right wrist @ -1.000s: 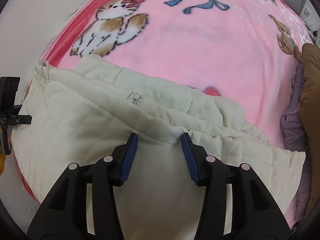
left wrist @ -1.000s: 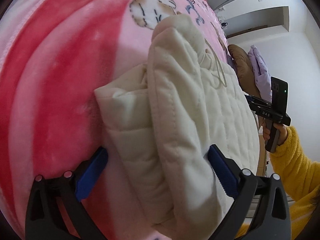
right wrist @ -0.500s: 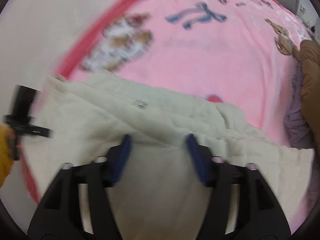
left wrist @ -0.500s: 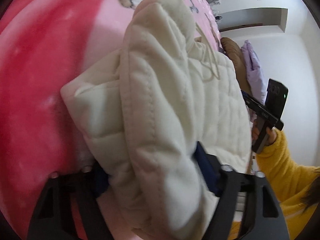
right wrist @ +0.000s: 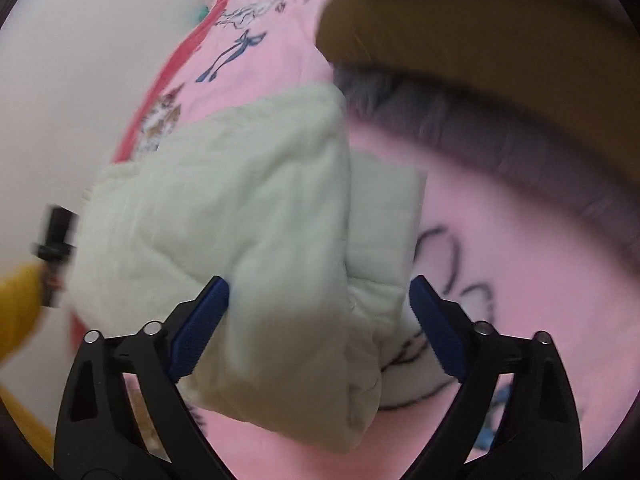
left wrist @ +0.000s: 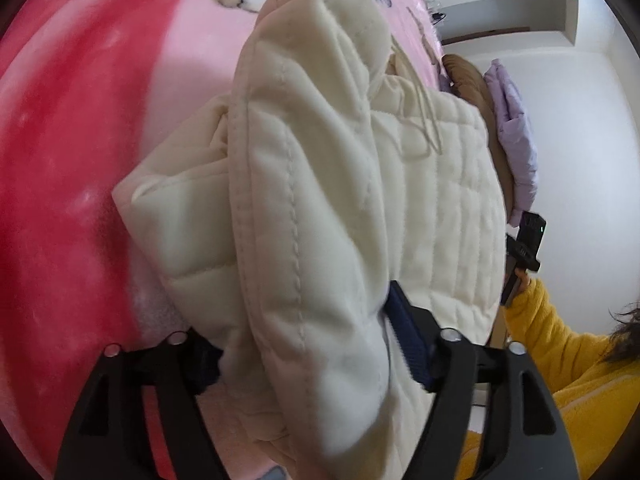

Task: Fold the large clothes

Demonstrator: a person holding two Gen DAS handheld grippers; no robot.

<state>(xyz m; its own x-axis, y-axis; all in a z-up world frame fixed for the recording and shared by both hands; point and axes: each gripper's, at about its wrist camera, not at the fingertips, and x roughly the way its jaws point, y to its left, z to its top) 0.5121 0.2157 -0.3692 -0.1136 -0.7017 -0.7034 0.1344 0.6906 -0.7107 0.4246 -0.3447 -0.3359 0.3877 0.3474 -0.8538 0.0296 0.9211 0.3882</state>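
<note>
**Cream quilted jacket between both tongs**

Cream quilted jacket [left wrist: 320, 208] lay folded on the pink blanket [left wrist: 80, 160], its long axis running from one gripper across to the other. Left gripper [left wrist: 304, 344] clamped a thick bundled end, jaws having just widened slightly. Right gripper [right wrist: 320, 316] stood open around the opposite end, jaws just opened, right pad clear of fabric. Judgement: the left hand has the firmer hold.
</note>
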